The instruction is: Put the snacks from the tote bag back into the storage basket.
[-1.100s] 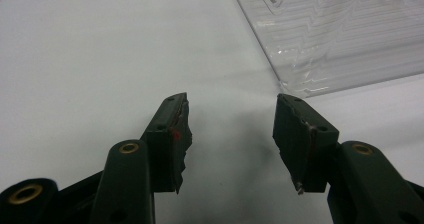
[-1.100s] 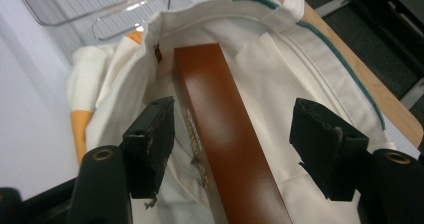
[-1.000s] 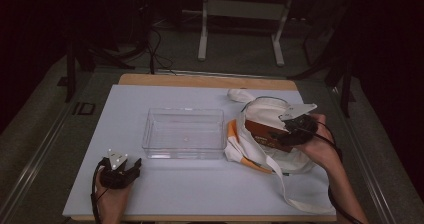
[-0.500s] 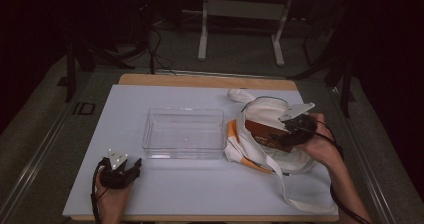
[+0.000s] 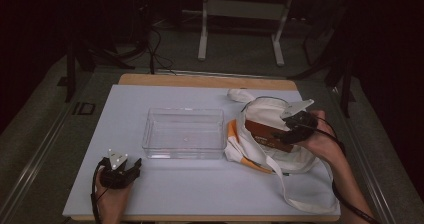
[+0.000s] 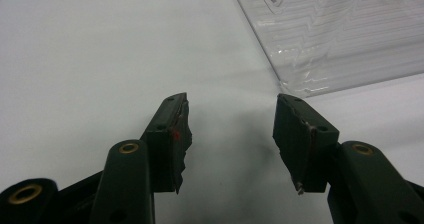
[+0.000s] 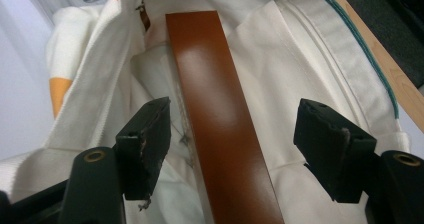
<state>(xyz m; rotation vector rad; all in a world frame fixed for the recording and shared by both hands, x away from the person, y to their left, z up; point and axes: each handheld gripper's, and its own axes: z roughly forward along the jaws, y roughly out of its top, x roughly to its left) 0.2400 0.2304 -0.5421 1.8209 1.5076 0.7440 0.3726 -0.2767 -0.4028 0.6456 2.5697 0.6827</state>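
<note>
A white cloth tote bag (image 5: 295, 160) with an orange patch lies at the right of the table. In its open mouth rests a flat brown slab (image 5: 266, 134) (image 7: 220, 114). My right gripper (image 5: 289, 132) (image 7: 245, 129) hovers over the bag's mouth. Its jaws have just been opening and stand wide on either side of the slab, with neither pad touching it. My left gripper (image 5: 134, 164) (image 6: 231, 129) rests low over the white table cover near the front left corner, open with nothing between its jaws.
A clear plastic box (image 5: 182, 112) (image 6: 340, 34) stands in the middle of the white cover (image 5: 190, 189), just left of the bag. The bag's long strap (image 5: 300, 200) trails toward the front right edge. A bare wooden strip (image 5: 200, 80) runs along the table's far edge.
The right gripper's jaws stand wider around the brown slab than a second ago, while the hand has hardly shifted. The left gripper has kept still.
</note>
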